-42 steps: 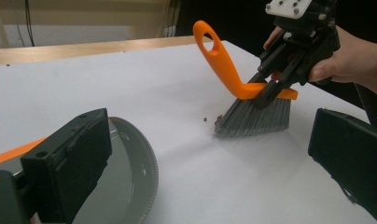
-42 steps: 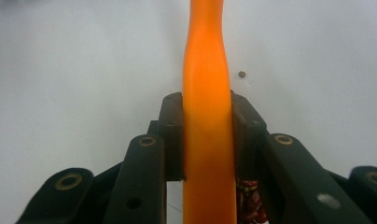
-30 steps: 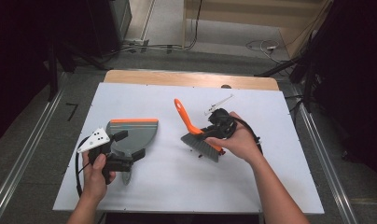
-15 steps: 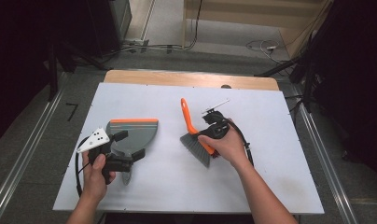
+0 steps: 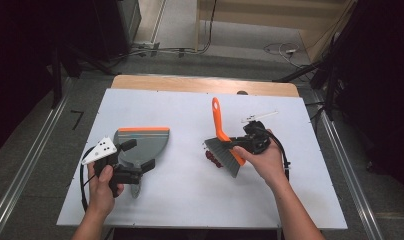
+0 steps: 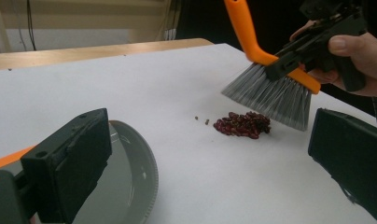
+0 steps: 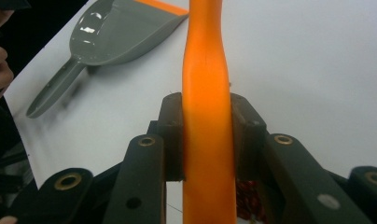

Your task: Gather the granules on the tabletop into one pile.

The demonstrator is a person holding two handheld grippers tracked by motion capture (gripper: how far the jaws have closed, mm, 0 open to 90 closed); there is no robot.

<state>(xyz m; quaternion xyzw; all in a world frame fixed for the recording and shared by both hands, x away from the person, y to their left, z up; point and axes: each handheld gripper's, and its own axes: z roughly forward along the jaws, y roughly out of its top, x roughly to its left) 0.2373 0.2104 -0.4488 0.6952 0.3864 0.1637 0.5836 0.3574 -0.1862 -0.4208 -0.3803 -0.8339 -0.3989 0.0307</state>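
On the white surface (image 5: 190, 200), the right gripper (image 5: 250, 142) has its jaws closed tight on the orange-handled grey brush (image 5: 222, 145), bristles beside red beans (image 6: 242, 125). The left gripper (image 5: 132, 160) holds its jaws wide open over the grey plastic dustpan (image 5: 142, 142).

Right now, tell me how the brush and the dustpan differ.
The brush is held off the table, clamped in the right claw; the dustpan lies flat on the white table, under the open left claw. The brush has grey bristles and an orange handle; the dustpan is grey with an orange front lip. Both share grey and orange.
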